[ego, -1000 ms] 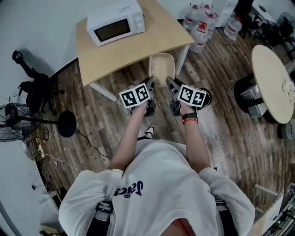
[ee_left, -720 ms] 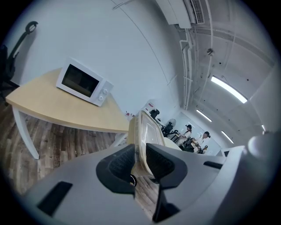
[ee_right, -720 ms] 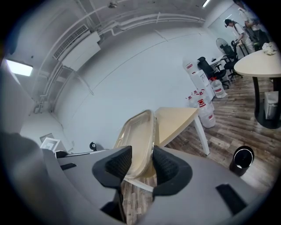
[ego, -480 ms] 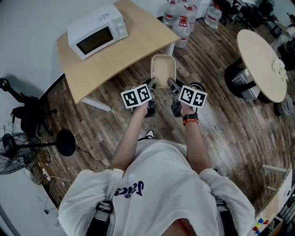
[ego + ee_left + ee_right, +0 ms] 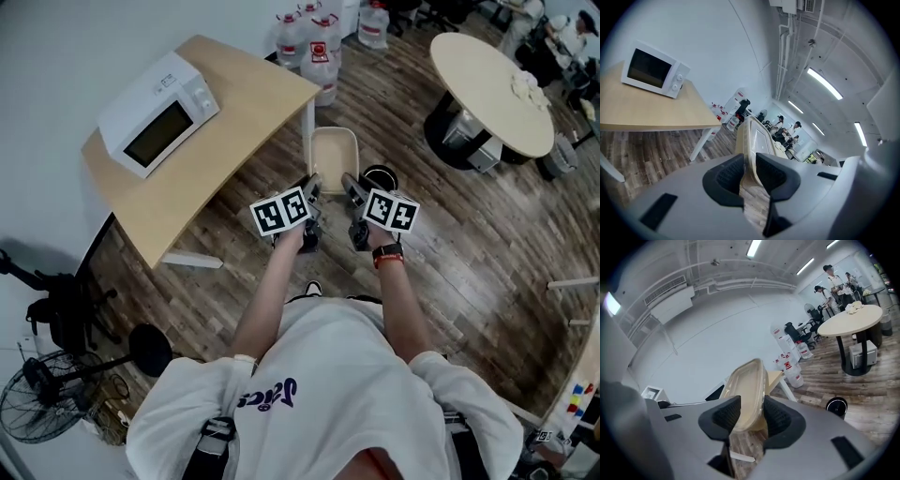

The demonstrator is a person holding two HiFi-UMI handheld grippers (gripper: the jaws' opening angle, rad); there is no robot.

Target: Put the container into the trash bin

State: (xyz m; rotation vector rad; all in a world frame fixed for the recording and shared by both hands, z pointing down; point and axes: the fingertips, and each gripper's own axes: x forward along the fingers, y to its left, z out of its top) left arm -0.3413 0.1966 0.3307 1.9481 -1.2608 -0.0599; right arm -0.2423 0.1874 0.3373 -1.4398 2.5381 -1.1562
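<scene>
A beige, shallow plastic container (image 5: 333,157) hangs in the air in front of me, held at its near end from both sides. My left gripper (image 5: 312,187) is shut on its left rim, and my right gripper (image 5: 349,185) is shut on its right rim. In the left gripper view the container (image 5: 753,138) stands edge-on between the pads of the left gripper (image 5: 750,176). The right gripper view shows the container (image 5: 747,387) tilted, clamped in the right gripper (image 5: 752,418). A small black round bin (image 5: 381,177) stands on the floor just right of the container; it also shows as the bin (image 5: 836,406).
A wooden table (image 5: 234,122) with a white microwave (image 5: 157,114) stands to the left, its leg close to the container. Water jugs (image 5: 317,39) sit behind it. A round table (image 5: 489,80) is at the far right, a floor fan (image 5: 42,408) at the lower left. People stand far off.
The whole view has swung: the microwave table slid left and down, the round table moved toward the middle. Both grippers kept their hold on the container and carried it along.
</scene>
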